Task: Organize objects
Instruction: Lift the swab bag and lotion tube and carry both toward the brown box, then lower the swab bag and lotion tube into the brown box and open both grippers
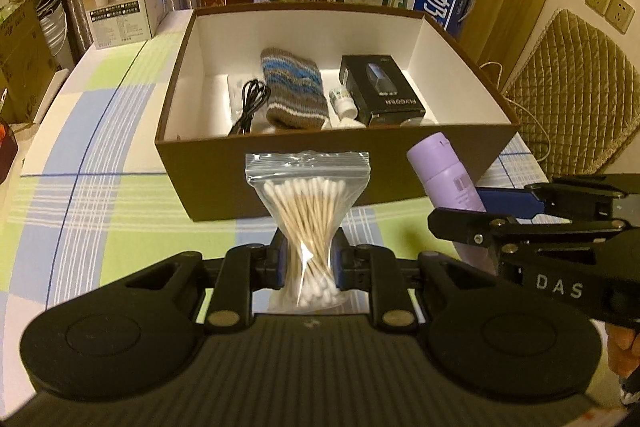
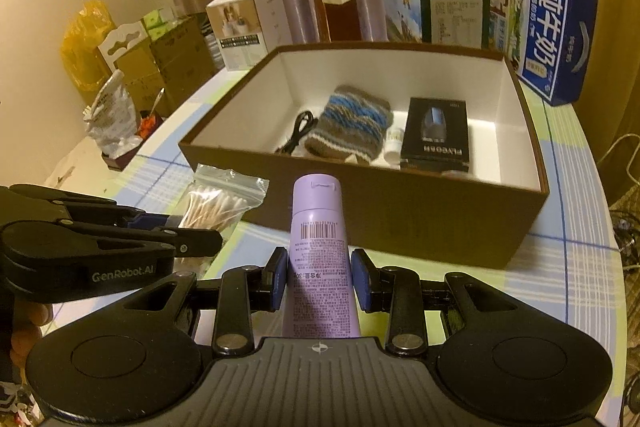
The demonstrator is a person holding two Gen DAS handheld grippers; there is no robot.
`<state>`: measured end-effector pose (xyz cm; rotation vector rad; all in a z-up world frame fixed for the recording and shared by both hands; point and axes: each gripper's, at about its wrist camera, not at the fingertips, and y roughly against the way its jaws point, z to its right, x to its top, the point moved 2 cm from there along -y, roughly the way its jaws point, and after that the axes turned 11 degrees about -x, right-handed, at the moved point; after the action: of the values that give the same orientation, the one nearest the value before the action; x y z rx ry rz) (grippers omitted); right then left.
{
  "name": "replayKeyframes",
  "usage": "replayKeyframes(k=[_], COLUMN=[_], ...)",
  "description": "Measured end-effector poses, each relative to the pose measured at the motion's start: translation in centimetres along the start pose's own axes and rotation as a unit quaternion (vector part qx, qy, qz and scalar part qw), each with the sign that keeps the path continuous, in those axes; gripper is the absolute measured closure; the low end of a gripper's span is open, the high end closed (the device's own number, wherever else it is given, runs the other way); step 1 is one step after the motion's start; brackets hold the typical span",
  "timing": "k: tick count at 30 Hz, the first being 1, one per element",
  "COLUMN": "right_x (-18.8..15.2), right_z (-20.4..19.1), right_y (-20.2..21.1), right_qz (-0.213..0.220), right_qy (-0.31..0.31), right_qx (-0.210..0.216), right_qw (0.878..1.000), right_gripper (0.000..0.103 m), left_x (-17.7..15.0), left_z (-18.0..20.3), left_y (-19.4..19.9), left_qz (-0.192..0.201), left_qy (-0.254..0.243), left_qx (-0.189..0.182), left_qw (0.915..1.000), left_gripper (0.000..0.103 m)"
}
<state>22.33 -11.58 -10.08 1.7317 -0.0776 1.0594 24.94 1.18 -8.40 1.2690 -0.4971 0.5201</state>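
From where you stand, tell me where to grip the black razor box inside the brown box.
Grip the black razor box across its long side edges, coming from above: it lies flat, the small white bottle crowds one side, and the brown box walls bar sideways approach.

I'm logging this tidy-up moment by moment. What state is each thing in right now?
Left tool: shut on the swab bag.
Swab bag: sealed, pinched at the middle, held clear of the table.
Right tool: shut on the purple tube.
Purple tube: capped, held cap forward.
Brown box: open, lidless, partly filled.
Knit pouch: lying inside the box.
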Motion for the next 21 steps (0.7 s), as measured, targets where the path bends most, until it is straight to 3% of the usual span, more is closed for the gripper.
replayKeyframes(k=[21], right_x=[7.1], right_z=[0.3], right_y=[-1.8], right_qz=[0.046], right_qy=[-0.021], right_qx=[0.01], right_qw=[0.999], right_gripper=[0.072], left_x=[6.9], left_z=[-1.6], left_y=[-1.3], left_qz=[0.031], left_qy=[-0.006], left_qx=[0.011], left_qw=[0.9995], left_gripper=[0.086])
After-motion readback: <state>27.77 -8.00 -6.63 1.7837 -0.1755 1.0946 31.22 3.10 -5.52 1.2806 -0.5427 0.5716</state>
